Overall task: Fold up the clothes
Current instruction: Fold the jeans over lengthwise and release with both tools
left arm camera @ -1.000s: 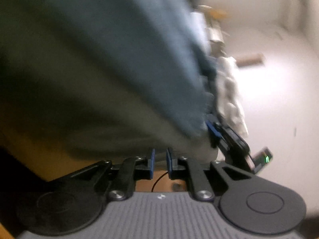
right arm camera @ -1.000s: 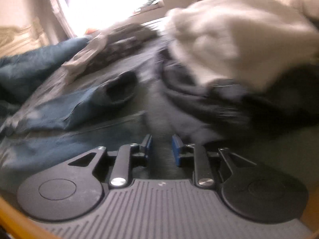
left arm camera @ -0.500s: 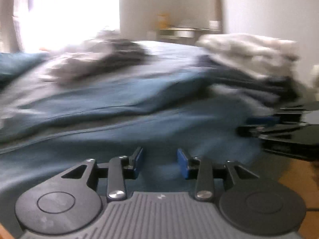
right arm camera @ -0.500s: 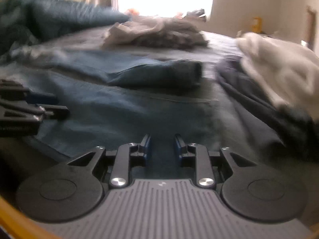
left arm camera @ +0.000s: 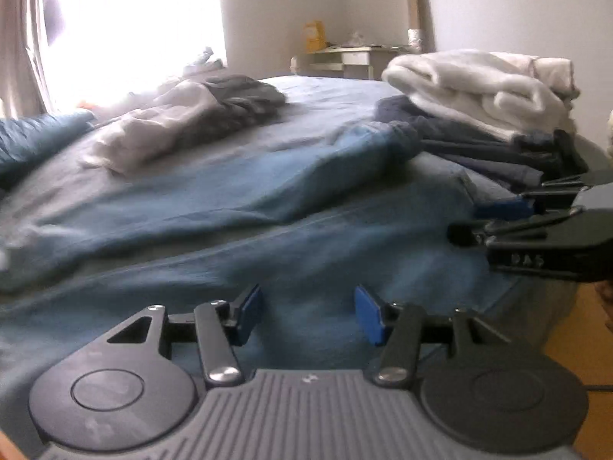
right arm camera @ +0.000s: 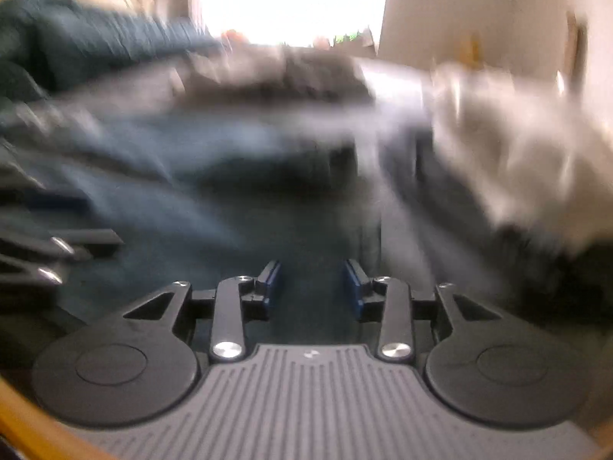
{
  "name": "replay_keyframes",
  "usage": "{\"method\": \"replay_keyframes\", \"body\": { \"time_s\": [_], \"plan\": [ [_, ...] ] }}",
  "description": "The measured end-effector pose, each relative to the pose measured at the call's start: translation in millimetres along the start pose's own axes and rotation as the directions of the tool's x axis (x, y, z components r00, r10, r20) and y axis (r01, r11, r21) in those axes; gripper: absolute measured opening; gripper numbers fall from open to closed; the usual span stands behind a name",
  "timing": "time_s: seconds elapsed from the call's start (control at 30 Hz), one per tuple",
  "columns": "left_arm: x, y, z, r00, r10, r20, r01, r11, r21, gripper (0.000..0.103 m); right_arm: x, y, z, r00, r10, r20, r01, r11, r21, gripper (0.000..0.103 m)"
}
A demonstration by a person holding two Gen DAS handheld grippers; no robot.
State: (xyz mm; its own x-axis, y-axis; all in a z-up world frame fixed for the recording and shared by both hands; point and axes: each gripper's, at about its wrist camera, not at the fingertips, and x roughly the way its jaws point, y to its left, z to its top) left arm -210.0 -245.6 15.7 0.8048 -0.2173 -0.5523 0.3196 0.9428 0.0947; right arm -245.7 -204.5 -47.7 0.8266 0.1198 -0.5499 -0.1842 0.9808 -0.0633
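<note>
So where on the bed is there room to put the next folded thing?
The free patch is the blue sheet between the crumpled grey-and-white clothes and the white folded stack. The near side is taken up by the spread blue garment. The right is crowded: dark folded clothes and the right gripper.

low, close over bed (left arm camera: 314,92) | facing window | shared: blue garment (left arm camera: 268,191)

The left gripper (left arm camera: 309,315) sits low at the near edge with its jaws spread wide, the right gripper (right arm camera: 312,286) just to its right, likewise parted and empty.
</note>
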Motion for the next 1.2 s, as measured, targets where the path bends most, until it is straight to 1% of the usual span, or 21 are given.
{"method": "replay_keyframes", "body": {
  "time_s": [0.07,0.1,0.17,0.23,0.3,0.33,0.43,0.47,0.53,0.63,0.67,0.7,0.73,0.77,0.83,0.9,1.0,1.07,1.13,1.17,1.2],
  "plan": [
    [2.5,-8.7,3.2,0.998,-0.053,0.023,0.053,0.999,0.006,0.055,-7.2,-1.5,0.2,0.999,-0.033,-0.037,0.033,0.999,-0.001,0.033],
    [4.6,-13.2,6.9,0.994,-0.108,0.03,0.108,0.994,0.004,0.055,-12.6,-1.5,1.1,0.996,-0.07,-0.052,0.069,0.997,-0.018,0.034],
    [1.6,-14.1,11.1,0.972,-0.233,0.028,0.234,0.972,-0.021,0.055,-16.5,-6.5,5.1,0.988,-0.142,-0.059,0.141,0.99,-0.025,0.039],
    [-2.6,-13.0,11.1,0.962,-0.272,0.028,0.273,0.961,-0.045,0.055,-20.8,-17.1,12.3,0.978,-0.203,-0.055,0.204,0.979,0.01,0.039],
    [-10.3,-3.9,7.8,0.958,-0.287,0.022,0.287,0.956,-0.056,0.055,-15.2,-26.9,31.6,0.982,-0.186,-0.03,0.188,0.977,0.102,0.039],
    [-15.0,2.3,5.7,0.958,-0.284,0.027,0.285,0.956,-0.062,0.055,-7.8,-31.6,40.8,0.989,-0.144,-0.024,0.146,0.979,0.143,0.04],
    [-32.3,22.2,-1.5,0.97,-0.238,0.048,0.241,0.967,-0.086,0.055,19.5,-47.2,66.8,1.0,0.028,-0.009,-0.025,0.966,0.259,0.057],
    [-38.6,29.4,-3.9,0.973,-0.224,0.049,0.228,0.968,-0.103,0.055,28.6,-52.5,75.4,0.996,0.085,0.001,-0.081,0.952,0.296,0.057],
    [-45.7,43.8,-5.9,0.971,-0.231,0.062,0.239,0.954,-0.184,0.055,48.2,-61.8,90.7,0.984,0.176,0.009,-0.167,0.919,0.358,0.057],
    [-51.0,59.8,-7.0,0.964,-0.25,0.089,0.265,0.925,-0.272,0.057,81.4,-63.5,98.6,0.972,0.231,-0.029,-0.2,0.893,0.404,0.057],
    [-51.3,61.9,-6.9,0.965,-0.246,0.093,0.262,0.925,-0.274,0.058,88.5,-59.1,97.4,0.967,0.251,-0.044,-0.212,0.889,0.406,0.052],
    [-50.7,63.3,-6.9,0.967,-0.24,0.09,0.255,0.929,-0.269,0.058,94.7,-53.6,95.8,0.961,0.268,-0.059,-0.222,0.885,0.408,0.043],
    [-48.4,64.3,-7.1,0.969,-0.234,0.08,0.247,0.932,-0.265,0.058,96.4,-46.1,94.1,0.959,0.275,-0.073,-0.224,0.889,0.4,0.014],
    [-46.7,66.6,-7.8,0.969,-0.235,0.07,0.245,0.931,-0.27,0.058,94.5,-37.1,90.8,0.961,0.262,-0.088,-0.211,0.903,0.375,0.007],
    [-45.9,74.9,-10.4,0.968,-0.244,0.063,0.252,0.92,-0.3,0.058,87.6,-20.8,84.5,0.979,0.193,-0.069,-0.164,0.939,0.301,0.005],
    [-48.1,84.1,-10.8,0.971,-0.231,0.06,0.238,0.922,-0.306,0.058,73.6,-18.3,84.7,0.99,0.142,-0.015,-0.134,0.959,0.25,0.004],
    [-54.6,101.4,-7.6,0.978,-0.204,0.049,0.209,0.932,-0.296,0.058,58.3,-23.4,94.8,0.992,0.122,0.042,-0.129,0.967,0.22,0.004],
    [-63.4,120.7,-0.4,0.989,-0.141,0.048,0.149,0.949,-0.279,0.058,58.0,-25.3,101.8,0.994,0.096,0.054,-0.105,0.972,0.209,0.004],
    [-74.2,147.6,6.5,0.998,-0.042,0.054,0.054,0.964,-0.26,0.061,60.2,-20.5,105.8,0.996,0.054,0.064,-0.063,0.986,0.154,0.004],
    [-77.8,165.9,8.7,0.998,0.015,0.054,0.0,0.964,-0.265,0.067,60.9,-17.0,106.8,0.997,0.032,0.073,-0.041,0.991,0.125,0.004],
    [-78.4,190.2,7.7,0.998,0.037,0.052,-0.019,0.949,-0.314,0.072,61.0,-14.5,107.9,0.996,0.014,0.084,-0.023,0.995,0.101,0.005]
  ]
}}
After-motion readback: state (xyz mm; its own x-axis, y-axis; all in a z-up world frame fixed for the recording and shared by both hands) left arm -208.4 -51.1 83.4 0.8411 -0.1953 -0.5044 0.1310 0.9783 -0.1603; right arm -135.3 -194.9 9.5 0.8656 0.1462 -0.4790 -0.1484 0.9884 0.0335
